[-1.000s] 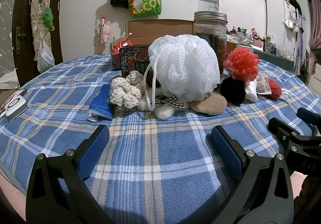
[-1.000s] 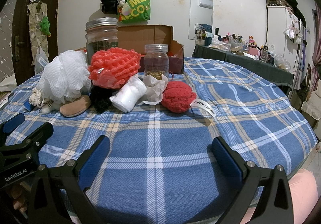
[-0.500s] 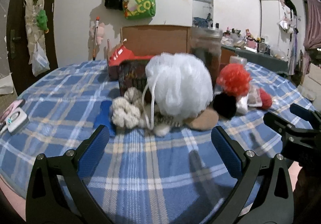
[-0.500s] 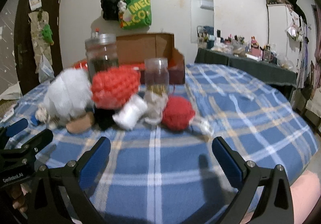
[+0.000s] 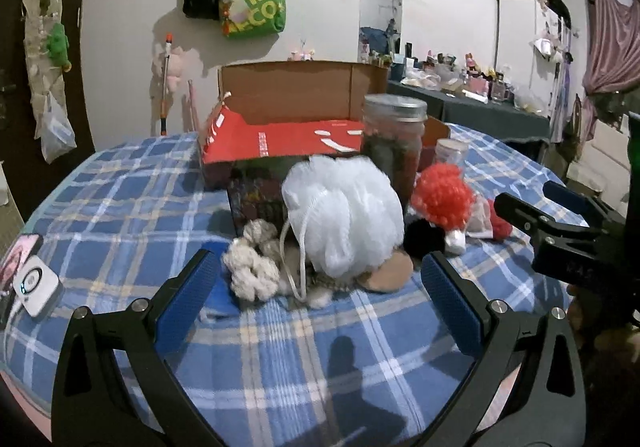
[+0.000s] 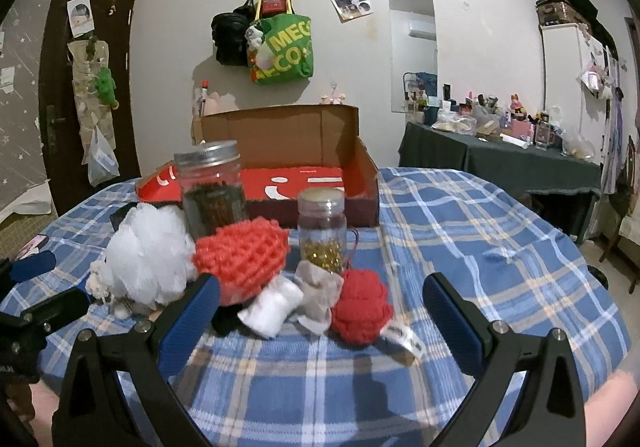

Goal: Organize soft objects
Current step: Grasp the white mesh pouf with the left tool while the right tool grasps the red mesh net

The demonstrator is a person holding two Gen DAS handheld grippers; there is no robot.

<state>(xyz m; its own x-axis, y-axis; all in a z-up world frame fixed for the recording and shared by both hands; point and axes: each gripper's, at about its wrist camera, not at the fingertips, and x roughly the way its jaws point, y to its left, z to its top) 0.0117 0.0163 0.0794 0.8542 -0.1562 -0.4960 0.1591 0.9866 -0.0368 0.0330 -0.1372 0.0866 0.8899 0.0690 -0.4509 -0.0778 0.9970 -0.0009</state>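
Both tongs wide open, empty: left tongs (image 5: 320,295), right tongs (image 6: 320,307); white mesh pouf (image 5: 342,219) w/ red knit ball (image 6: 362,307) clustered mid surface (image 5: 120,207), before cardboard box (image 6: 320,175).

We see the soft things bunched mid-table (image 5: 120,207), before the open box (image 6: 304,183). The pouf (image 5: 340,219) sits in the middle of the bunch, with the knot (image 5: 252,271) touching it on its left and the pad (image 5: 390,271) under its right side. Right of the pouf lie the mesh ball (image 6: 242,259), the roll (image 6: 272,307) before it, and the yarn ball (image 6: 362,307) farthest right. Two jars stand behind them: the big jar (image 6: 212,187) behind the pouf, the small jar (image 6: 322,227) behind the yarn ball. A device (image 5: 36,285) lies near the table's left edge.
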